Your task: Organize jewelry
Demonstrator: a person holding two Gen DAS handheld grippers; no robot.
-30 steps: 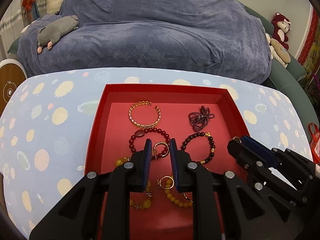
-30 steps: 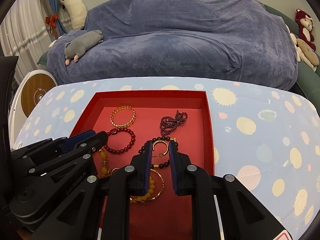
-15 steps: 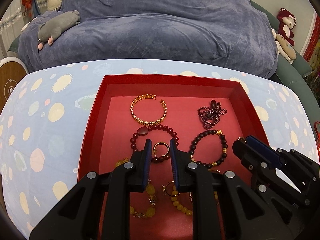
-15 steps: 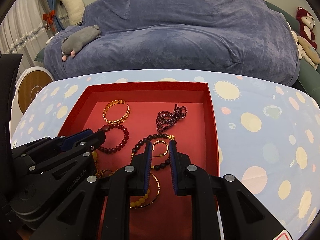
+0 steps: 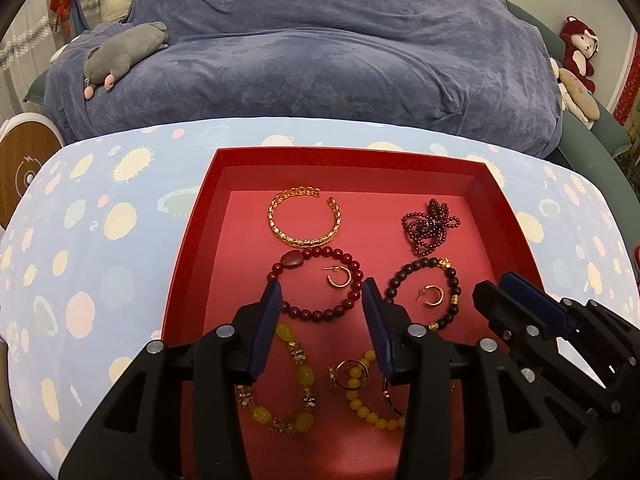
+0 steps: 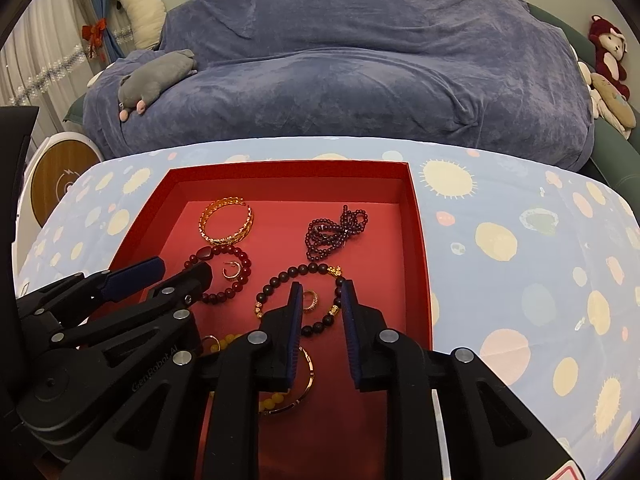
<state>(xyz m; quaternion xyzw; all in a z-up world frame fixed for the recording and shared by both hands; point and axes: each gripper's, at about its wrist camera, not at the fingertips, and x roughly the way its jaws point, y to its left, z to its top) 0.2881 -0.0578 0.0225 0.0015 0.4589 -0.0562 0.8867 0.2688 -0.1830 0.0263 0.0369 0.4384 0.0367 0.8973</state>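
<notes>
Both grippers hang open and empty over the red tray [image 5: 192, 240]. One hoop earring [image 5: 339, 278] lies just ahead of the left gripper [image 5: 322, 300], its twin [image 6: 310, 300] between the right gripper [image 6: 320, 298] fingers. Placing looks finished; next is probably lifting clear.

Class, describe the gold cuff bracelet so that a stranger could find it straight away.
Start at the shallow red tray on the spotted blue tablecloth. Inside, near the far left corner, lies the gold cuff bracelet. Unlike the beaded bracelets around it, it is a rigid metal band with an open gap.
</notes>
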